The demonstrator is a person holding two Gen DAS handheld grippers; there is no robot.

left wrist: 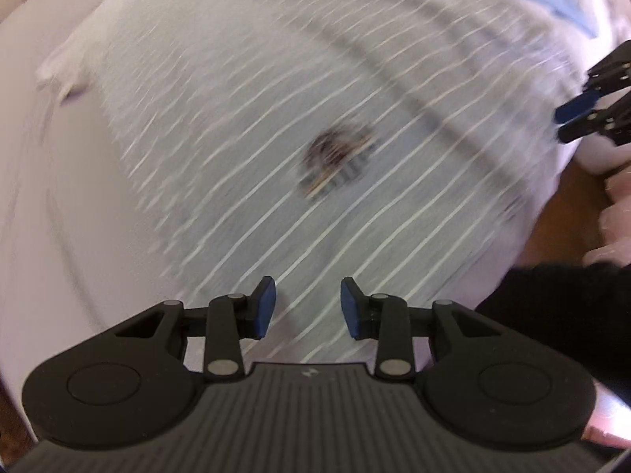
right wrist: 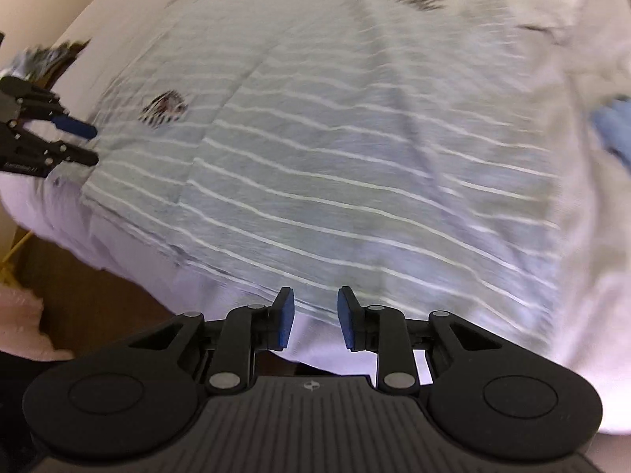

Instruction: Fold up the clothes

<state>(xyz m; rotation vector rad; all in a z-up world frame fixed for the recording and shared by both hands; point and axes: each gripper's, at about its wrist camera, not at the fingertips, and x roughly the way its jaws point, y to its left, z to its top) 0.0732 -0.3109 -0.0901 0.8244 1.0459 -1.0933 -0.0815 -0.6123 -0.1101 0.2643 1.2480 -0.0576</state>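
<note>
A pale-covered bed (right wrist: 347,358) carries a grey striped shirt (right wrist: 335,165) spread flat, its hem at the near edge. Both tools, left (left wrist: 308,307) and right (right wrist: 311,317), hover spread and empty. To fold cleanly, I'd pinch matching hem corners together and lift evenly.

You won't find any readable text here: the small white print on the left gripper (right wrist: 84,144) is too blurred, and the striped shirt (right wrist: 335,157) motifs carry no legible lettering.
</note>
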